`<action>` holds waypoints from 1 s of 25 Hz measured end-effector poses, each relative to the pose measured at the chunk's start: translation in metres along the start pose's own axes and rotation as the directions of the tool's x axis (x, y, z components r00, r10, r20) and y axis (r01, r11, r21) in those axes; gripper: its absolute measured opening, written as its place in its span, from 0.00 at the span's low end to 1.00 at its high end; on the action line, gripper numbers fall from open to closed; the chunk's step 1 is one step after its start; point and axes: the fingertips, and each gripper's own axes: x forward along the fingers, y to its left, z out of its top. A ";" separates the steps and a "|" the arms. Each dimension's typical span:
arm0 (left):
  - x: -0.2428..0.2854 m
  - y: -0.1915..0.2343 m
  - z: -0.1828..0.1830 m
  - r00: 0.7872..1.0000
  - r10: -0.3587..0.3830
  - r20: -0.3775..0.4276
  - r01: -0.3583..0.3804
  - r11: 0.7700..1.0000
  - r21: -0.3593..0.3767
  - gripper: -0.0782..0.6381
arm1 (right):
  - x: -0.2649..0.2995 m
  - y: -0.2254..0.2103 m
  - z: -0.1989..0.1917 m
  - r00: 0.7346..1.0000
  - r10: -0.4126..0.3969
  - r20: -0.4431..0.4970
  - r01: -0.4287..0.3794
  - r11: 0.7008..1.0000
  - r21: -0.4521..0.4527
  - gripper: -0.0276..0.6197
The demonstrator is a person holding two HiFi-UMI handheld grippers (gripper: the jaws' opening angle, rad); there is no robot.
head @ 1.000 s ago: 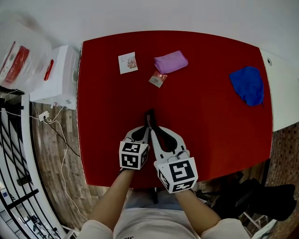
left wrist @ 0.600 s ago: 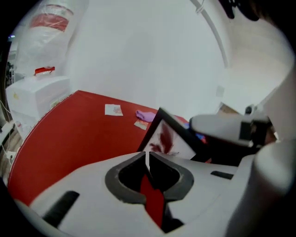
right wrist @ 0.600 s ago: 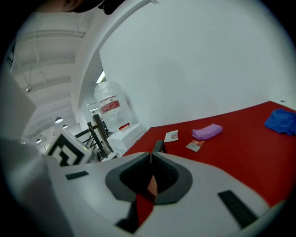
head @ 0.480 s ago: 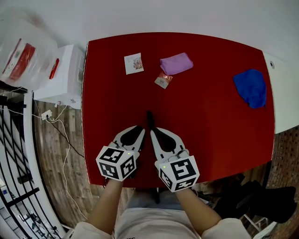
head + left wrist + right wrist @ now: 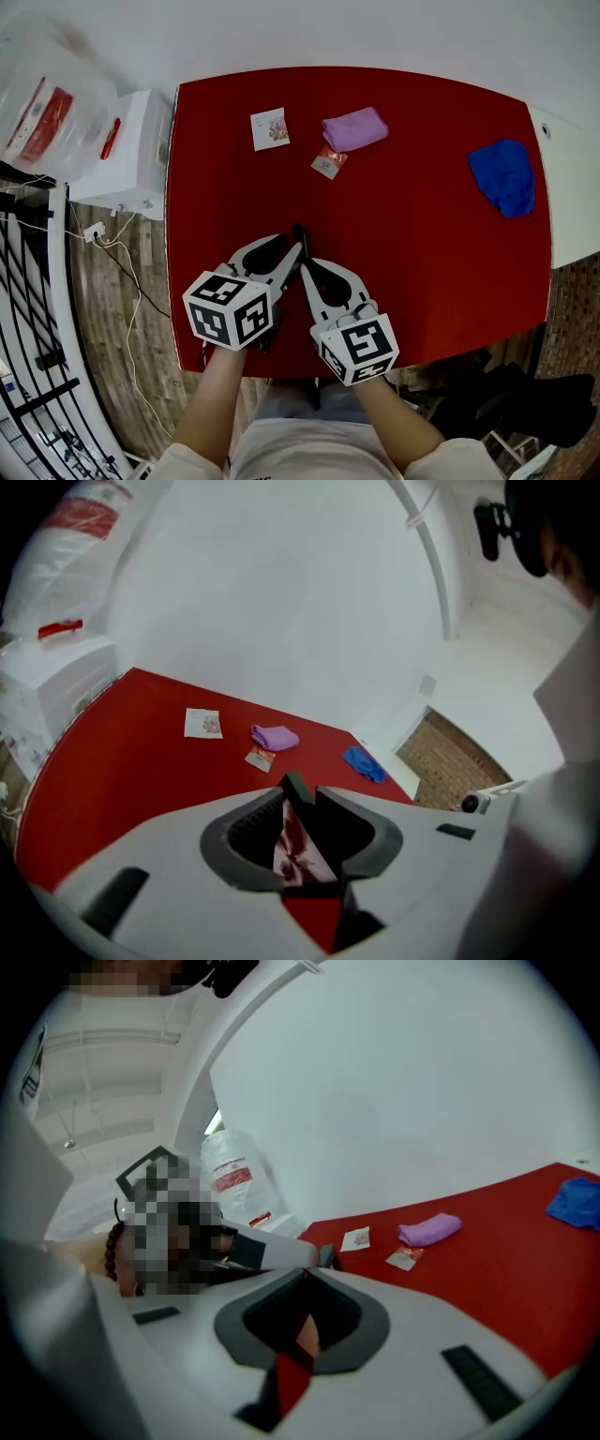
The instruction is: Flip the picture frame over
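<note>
Red table (image 5: 422, 234), white wall behind. Head view: picture frame (image 5: 298, 232) stands on edge near the front-middle, left gripper (image 5: 287, 249) and right gripper (image 5: 306, 268) at it. White card (image 5: 270, 128), purple cloth (image 5: 354, 127), small packet (image 5: 324, 161) and blue cloth (image 5: 506, 176) lie at the far side. Left gripper view: jaws opening, frame between them, pads just off it. Right gripper view: jaws clamped on the frame's thin edge.

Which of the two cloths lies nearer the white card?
The purple cloth, close to the card; the blue cloth lies far off to the right.
</note>
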 end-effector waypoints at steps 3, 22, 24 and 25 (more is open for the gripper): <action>0.000 0.001 0.001 1.000 -0.015 0.002 0.015 0.999 -0.031 0.24 | 0.001 0.002 0.000 1.000 0.024 0.000 -0.024 0.999 -0.028 0.07; 0.016 0.002 0.002 0.999 -0.042 -0.023 0.040 0.994 -0.099 0.27 | 0.004 0.017 0.005 0.995 0.102 0.006 -0.100 0.983 -0.151 0.07; 0.014 0.006 0.003 0.999 -0.021 -0.028 0.019 0.997 -0.071 0.27 | -0.001 0.016 0.009 0.995 0.092 0.024 -0.087 0.983 -0.160 0.07; 0.012 0.008 0.003 0.999 -0.009 -0.030 0.008 0.998 -0.057 0.27 | -0.005 0.012 0.008 0.997 0.078 0.027 -0.072 0.982 -0.172 0.07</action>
